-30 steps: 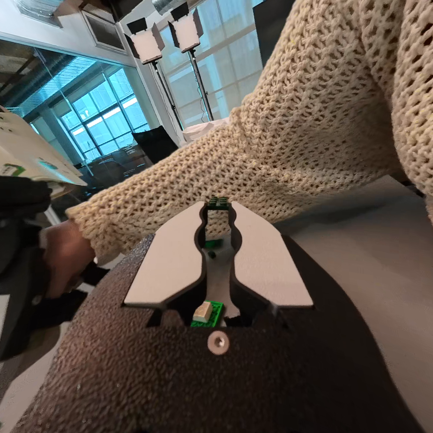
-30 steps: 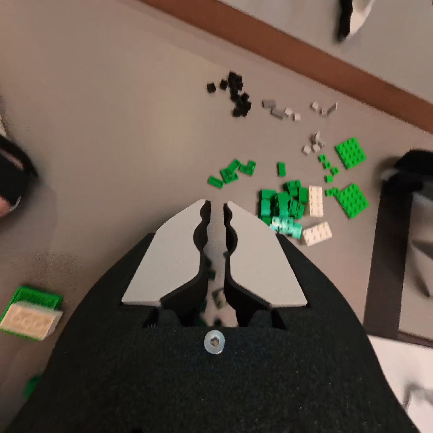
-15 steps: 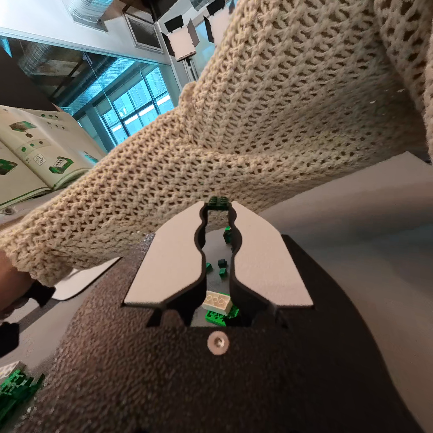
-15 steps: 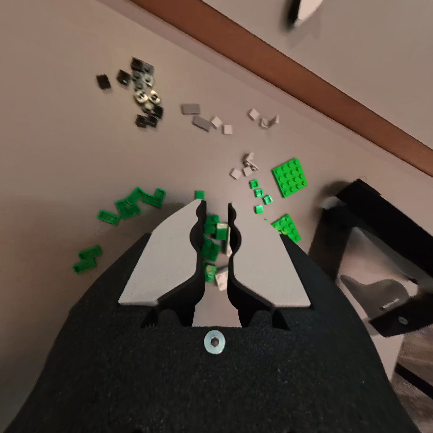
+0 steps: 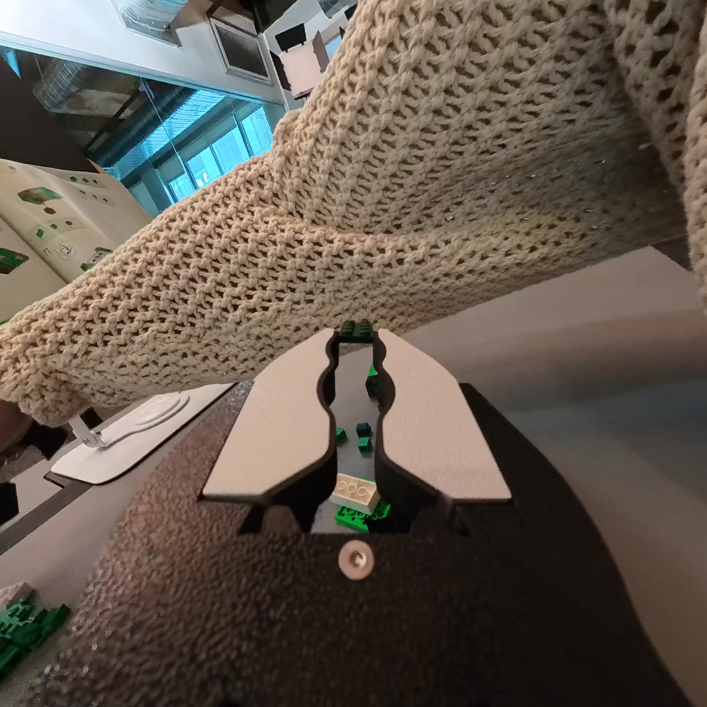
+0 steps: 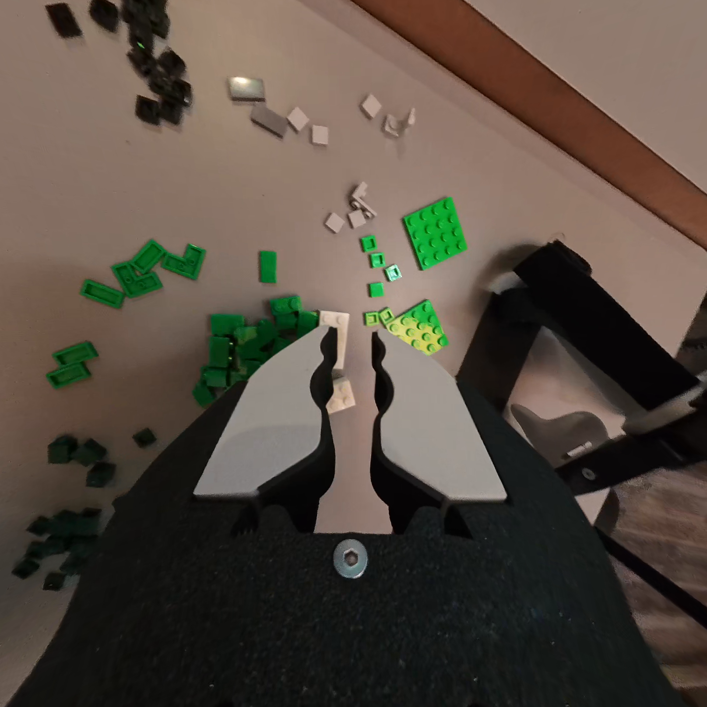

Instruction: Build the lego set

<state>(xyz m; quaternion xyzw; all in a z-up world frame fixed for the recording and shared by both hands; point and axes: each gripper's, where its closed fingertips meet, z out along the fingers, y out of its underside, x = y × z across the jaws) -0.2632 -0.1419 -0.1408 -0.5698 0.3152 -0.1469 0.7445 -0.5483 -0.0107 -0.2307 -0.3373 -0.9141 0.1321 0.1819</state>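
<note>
Left gripper (image 5: 356, 340) jaws clamped on small dark-green studded plate (image 5: 357, 331), held ready; right gripper (image 6: 351, 333) jaws apart over white studded plate (image 6: 339, 336) on bench (image 6: 95, 172), likely next pick.

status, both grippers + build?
Left gripper shut on dark green plate. Right gripper open, empty, above white plate. Sleeve crosses left view.

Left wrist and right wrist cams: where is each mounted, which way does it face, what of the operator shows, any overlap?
Left wrist view: on the left gripper, aimed low across the table; it pinches a dark green brick, knit sleeve across.
Right wrist view: on the right gripper, facing down at loose pieces, open above a white plate.
Shared: the grey table.
</note>
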